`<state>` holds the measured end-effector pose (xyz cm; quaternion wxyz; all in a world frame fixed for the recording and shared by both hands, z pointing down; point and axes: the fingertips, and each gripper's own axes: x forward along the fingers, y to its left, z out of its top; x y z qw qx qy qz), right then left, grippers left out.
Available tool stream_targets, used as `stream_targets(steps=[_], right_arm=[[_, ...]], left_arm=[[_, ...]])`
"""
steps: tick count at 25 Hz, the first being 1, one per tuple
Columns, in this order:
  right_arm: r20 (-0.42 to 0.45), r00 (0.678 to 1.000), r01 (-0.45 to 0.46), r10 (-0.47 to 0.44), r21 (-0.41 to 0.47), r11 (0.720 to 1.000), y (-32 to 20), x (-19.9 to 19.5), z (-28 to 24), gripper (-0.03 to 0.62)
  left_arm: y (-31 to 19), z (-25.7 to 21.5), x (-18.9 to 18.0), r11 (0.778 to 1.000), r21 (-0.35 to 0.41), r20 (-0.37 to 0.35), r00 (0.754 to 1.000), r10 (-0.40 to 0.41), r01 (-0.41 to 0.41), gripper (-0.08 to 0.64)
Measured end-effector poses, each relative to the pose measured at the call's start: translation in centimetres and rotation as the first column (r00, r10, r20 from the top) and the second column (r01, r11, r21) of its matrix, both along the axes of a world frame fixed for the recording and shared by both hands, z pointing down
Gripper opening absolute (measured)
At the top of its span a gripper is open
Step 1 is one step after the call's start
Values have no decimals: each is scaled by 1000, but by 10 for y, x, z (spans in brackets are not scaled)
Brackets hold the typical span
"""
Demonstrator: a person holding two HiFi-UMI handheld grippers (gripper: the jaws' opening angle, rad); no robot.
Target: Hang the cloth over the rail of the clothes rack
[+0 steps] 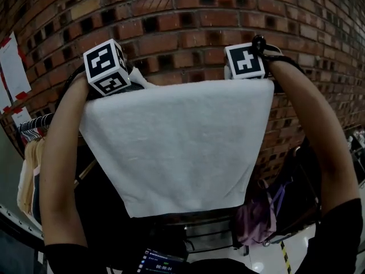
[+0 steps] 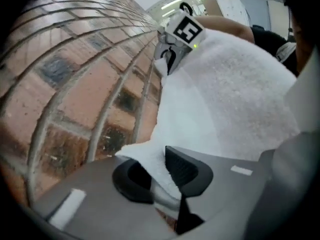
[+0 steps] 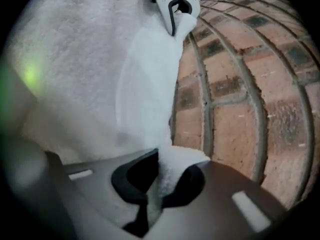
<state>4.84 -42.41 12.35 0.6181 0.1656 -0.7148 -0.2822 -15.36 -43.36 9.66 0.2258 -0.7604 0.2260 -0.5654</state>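
Two corners of cloth (image 1: 177,141): R gripper (image 3: 159,176) tight on one, L gripper (image 2: 157,171) slightly apart round other.

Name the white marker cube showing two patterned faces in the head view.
The white marker cube on the left tongs: two patterned faces show. The right tongs' cube faces the camera nearly square.

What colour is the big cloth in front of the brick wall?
The cloth is plain white, no pattern. Best seen in the head view.
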Motion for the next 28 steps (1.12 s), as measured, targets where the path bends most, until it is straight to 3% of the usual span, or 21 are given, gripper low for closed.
stream_targets(steps=[3,7,8,10,13,16,17,18,20,22,23,25,28], right_arm=[[23,1000,-1,1,-1,1000,-3,1,0,9],[38,999,-10,10,-8,1000,-4,3,2,9],[38,999,-13,14,-10,1000,-4,4,3,9],[36,999,-22,22,-15,1000,-4,6,5,9],[37,999,-33,34,-24,999,-5,9,8,11],[77,996,-35,38,-48,998,-8,11,8,18],[111,993,-29,36,-63,998,-11,10,7,32],[157,987,-19,33,-84,996,-14,9,4,182],[284,958,11,28,-135,991,-18,5,-6,207],[380,924,28,41,-175,984,-16,4,-16,225],[386,921,21,51,-180,983,-17,6,-17,225],[363,929,-12,68,-152,988,-22,10,-16,225],[263,964,-40,50,-43,998,-22,11,-14,225]], left_arm=[[2,-14,-5,1000,3,-110,994,-8,8,72],[7,-30,0,999,-28,-261,965,17,-25,106],[9,-31,-1,999,-44,-282,959,17,-30,183],[8,-25,-10,998,-69,-254,967,-4,-14,284],[6,-11,-17,996,-89,-170,985,-23,8,304],[5,-5,-16,994,-109,-158,987,-22,4,305],[6,-3,-19,992,-128,-162,986,-32,12,323],[7,0,-22,988,-150,-169,984,-48,22,371],[10,-1,-25,981,-193,-228,972,-64,20,382],[13,-11,-22,977,-213,-341,938,-64,-11,459],[13,-13,-25,978,-208,-357,932,-69,-7,462],[9,-10,-39,984,-177,-290,953,-83,31,454],[7,-10,-44,992,-119,-218,974,-61,35,445]])
